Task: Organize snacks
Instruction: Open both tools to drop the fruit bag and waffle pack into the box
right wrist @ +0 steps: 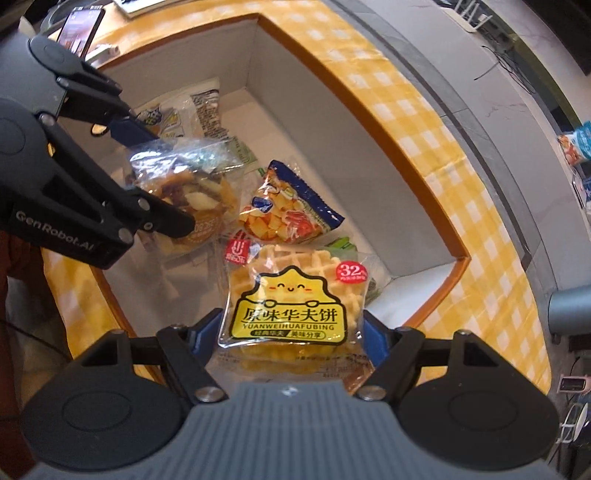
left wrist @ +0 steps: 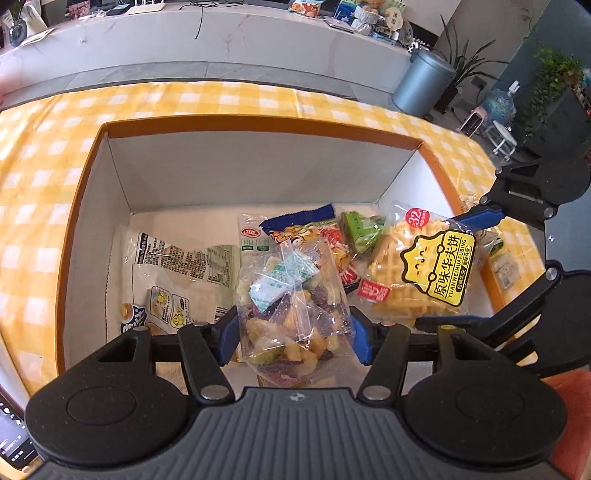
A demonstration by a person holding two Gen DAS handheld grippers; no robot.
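Note:
My left gripper (left wrist: 293, 332) is shut on a clear bag of mixed dried fruit chips (left wrist: 291, 295), its blue pads pressing both sides of the bag. It hangs low inside the white box with an orange rim (left wrist: 221, 173). My right gripper (right wrist: 290, 332) is shut on a yellow waffle packet (right wrist: 291, 295), held over the right part of the box (right wrist: 314, 110). From the right wrist view the left gripper (right wrist: 159, 177) and its bag (right wrist: 192, 192) sit to the left. On the box floor lie a blue snack packet (left wrist: 303, 221), a white packet (left wrist: 177, 266) and a green packet (left wrist: 360, 225).
The box stands on a yellow checked tablecloth (left wrist: 221, 99). A phone (right wrist: 79, 27) lies on the table beside the box. Beyond the table are a grey counter (left wrist: 221, 40) and a grey bin (left wrist: 421, 85) on the floor.

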